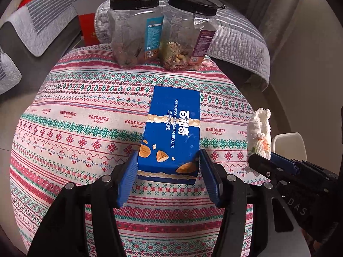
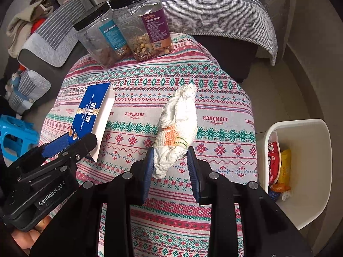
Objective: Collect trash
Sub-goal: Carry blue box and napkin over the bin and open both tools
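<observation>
A blue biscuit box [image 1: 173,132] lies on the patterned tablecloth [image 1: 75,128]. My left gripper [image 1: 168,162] is shut on the near end of the box, a blue pad on each side. The box also shows in the right wrist view [image 2: 90,111]. A crumpled white tissue with an orange print [image 2: 178,128] is held between the pads of my right gripper [image 2: 170,160], which is shut on it above the cloth. The tissue [image 1: 258,132] and right gripper [image 1: 260,160] also show at the right of the left wrist view.
Two clear jars with black lids [image 1: 135,30] [image 1: 190,32] stand at the table's far edge. A white bin [image 2: 300,171] holding wrappers sits on the floor to the right. A grey striped sofa [image 2: 214,6] lies behind; a blue stool [image 2: 15,135] stands left.
</observation>
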The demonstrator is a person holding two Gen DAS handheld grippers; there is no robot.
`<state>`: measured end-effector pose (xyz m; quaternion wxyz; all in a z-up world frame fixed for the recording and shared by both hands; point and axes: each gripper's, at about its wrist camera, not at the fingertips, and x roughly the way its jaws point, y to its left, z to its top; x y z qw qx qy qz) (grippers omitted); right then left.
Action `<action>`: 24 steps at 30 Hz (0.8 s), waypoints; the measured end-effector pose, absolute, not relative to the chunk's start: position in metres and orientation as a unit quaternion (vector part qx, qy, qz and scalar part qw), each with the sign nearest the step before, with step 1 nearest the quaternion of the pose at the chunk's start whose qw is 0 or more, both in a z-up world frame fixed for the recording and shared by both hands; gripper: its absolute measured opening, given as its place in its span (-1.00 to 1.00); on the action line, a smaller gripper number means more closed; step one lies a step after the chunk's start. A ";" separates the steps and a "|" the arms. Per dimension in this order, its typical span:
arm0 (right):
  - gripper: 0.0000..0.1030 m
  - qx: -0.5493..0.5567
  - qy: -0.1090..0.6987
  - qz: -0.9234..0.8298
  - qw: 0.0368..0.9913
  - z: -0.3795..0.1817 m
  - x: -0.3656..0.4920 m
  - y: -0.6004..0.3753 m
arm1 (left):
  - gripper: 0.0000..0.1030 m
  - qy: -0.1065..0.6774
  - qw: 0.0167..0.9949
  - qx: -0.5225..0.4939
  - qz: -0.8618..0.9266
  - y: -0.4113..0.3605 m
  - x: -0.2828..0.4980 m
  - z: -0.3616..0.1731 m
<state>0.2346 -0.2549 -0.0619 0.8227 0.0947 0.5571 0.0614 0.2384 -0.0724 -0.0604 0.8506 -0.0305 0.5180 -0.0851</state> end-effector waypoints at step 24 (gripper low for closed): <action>-0.43 0.155 0.511 0.019 0.845 -0.010 0.168 -0.376 | 0.09 0.501 0.843 -0.029 -0.194 -0.209 0.185 -0.036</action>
